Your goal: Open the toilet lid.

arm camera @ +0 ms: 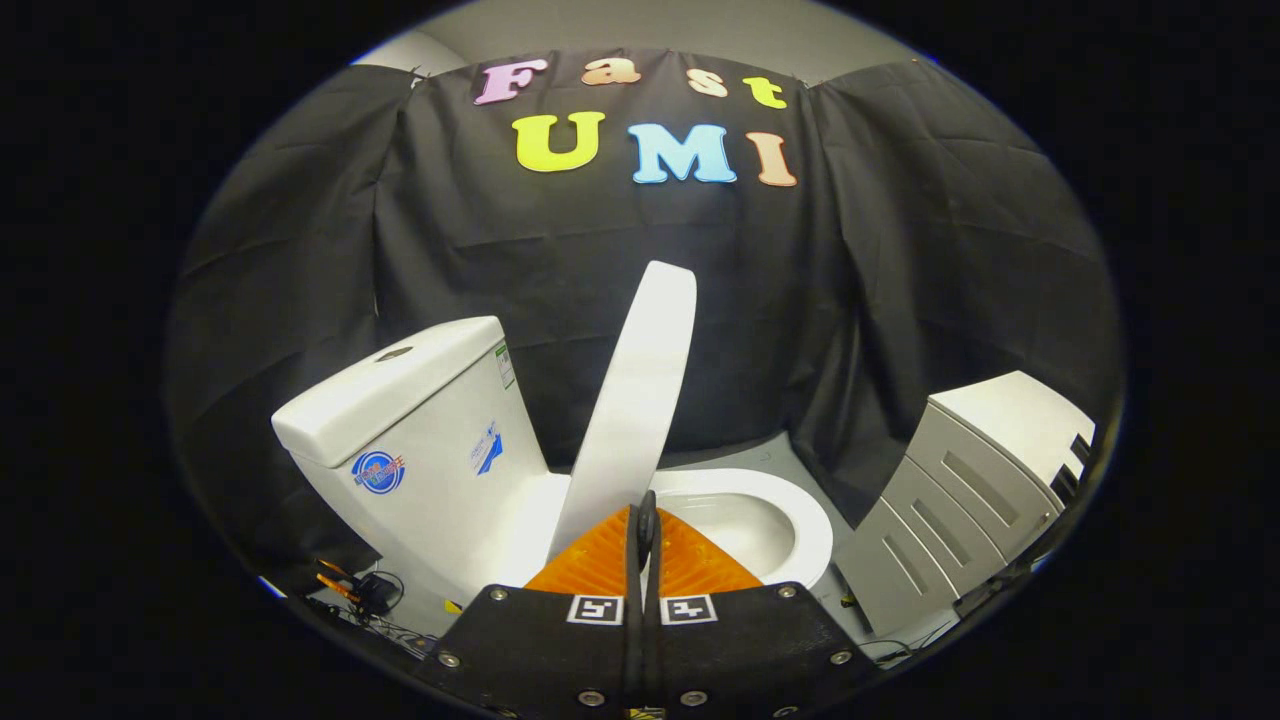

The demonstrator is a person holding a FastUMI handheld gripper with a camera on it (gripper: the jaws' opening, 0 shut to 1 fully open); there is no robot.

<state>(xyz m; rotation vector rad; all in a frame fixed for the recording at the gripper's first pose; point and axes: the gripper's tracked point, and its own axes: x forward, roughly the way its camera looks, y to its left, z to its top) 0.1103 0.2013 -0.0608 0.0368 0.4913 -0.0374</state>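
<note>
Standing nearly upright, the toilet lid (pixel 640 400) rises just ahead of the gripper (pixel 645 520), long axis tilted slightly away from the tank (pixel 420 430); jaws pressed together, gripping nothing.

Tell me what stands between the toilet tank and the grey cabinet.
In the gripper view, the raised toilet lid and the open bowl stand between the tank and the grey cabinet. The gripper, fingers together, sits at the lid's base.

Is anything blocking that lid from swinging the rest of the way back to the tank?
Nothing visible. The lid stands raised above the bowl, with an open gap between it and the tank. The tool sits at the lid's lower edge, its fingers closed together.
</note>
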